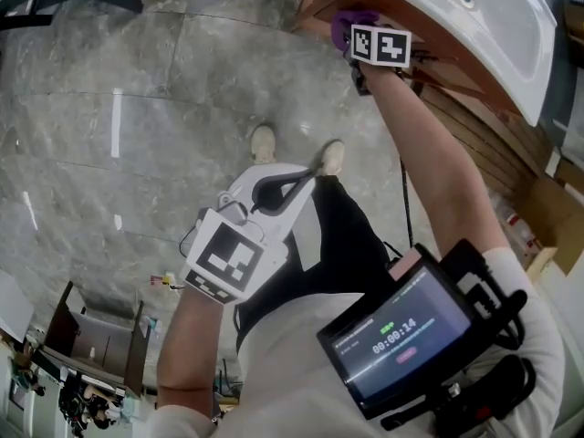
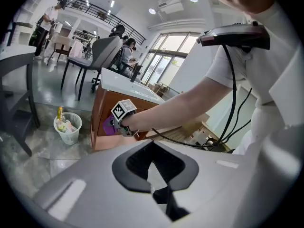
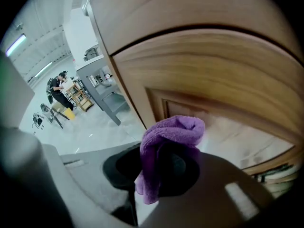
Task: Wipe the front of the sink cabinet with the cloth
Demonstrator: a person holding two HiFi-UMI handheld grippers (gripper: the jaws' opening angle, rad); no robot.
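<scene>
Closest in, the left tongs (image 2: 164,199) hang low by the person's leg, shut on nothing. I'd guess they're parked out of the way because this is a one-handed job. Further out, at the end of a stretched arm, the right tongs (image 3: 166,170) are clamped on the purple cloth (image 3: 173,137). It's bunched into a wad over the tips so the soft part leads. The cloth is right up at the wooden front of the sink cabinet (image 3: 204,75), by the corner of a recessed panel. It's touching or all but, hard to call. The white sink (image 1: 474,44) sits on top and overhangs. Off beside the cabinet a white wastebasket (image 2: 68,128) stands on the floor. Count: two tongs, one cloth, one cabinet, one sink, one wastebasket.
</scene>
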